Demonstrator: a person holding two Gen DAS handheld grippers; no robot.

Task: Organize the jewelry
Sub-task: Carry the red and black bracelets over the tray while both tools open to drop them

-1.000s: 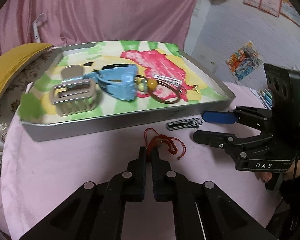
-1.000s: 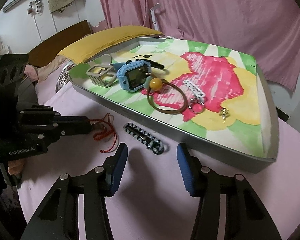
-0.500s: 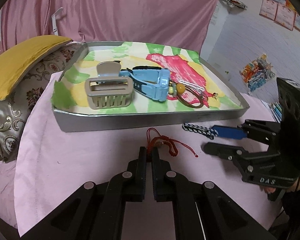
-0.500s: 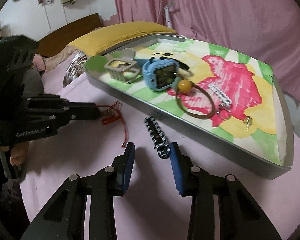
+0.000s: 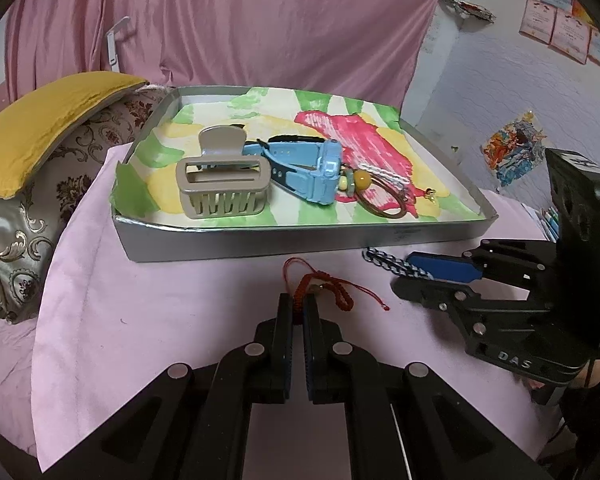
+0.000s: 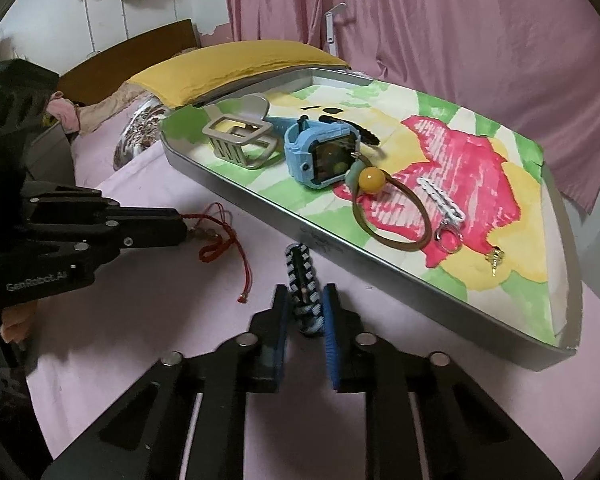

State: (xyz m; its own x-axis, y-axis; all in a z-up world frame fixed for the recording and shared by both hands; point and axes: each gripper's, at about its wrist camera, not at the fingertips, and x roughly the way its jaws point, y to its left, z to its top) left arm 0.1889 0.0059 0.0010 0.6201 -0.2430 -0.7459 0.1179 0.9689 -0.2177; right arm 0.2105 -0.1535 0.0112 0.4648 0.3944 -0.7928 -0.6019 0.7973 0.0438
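A red cord bracelet (image 5: 342, 300) lies on the pink cloth in front of the tray, and my left gripper (image 5: 298, 300) is shut on its knotted end. In the right wrist view that left gripper (image 6: 184, 232) comes in from the left with the red cord (image 6: 220, 240) trailing from it. My right gripper (image 6: 306, 296) is closing its blue pads on the near end of a black-and-white braided bracelet (image 6: 300, 268), and the pads touch both sides. The left wrist view shows the right gripper (image 5: 402, 274) on the braided bracelet (image 5: 384, 260) beside the silver tray (image 5: 300, 242).
The tray (image 6: 260, 208) holds a beige hair claw (image 5: 220, 184), a blue watch (image 6: 320, 152), a brown loop with an amber bead (image 6: 370, 178), a white chain (image 6: 440, 196) and a small gold piece (image 6: 496, 258). A yellow cushion (image 5: 48, 116) lies left, with pink curtain behind.
My right gripper's jaws have closed from wide apart onto the braided bracelet's near end after edging toward it. My left gripper has stayed shut on the red cord.
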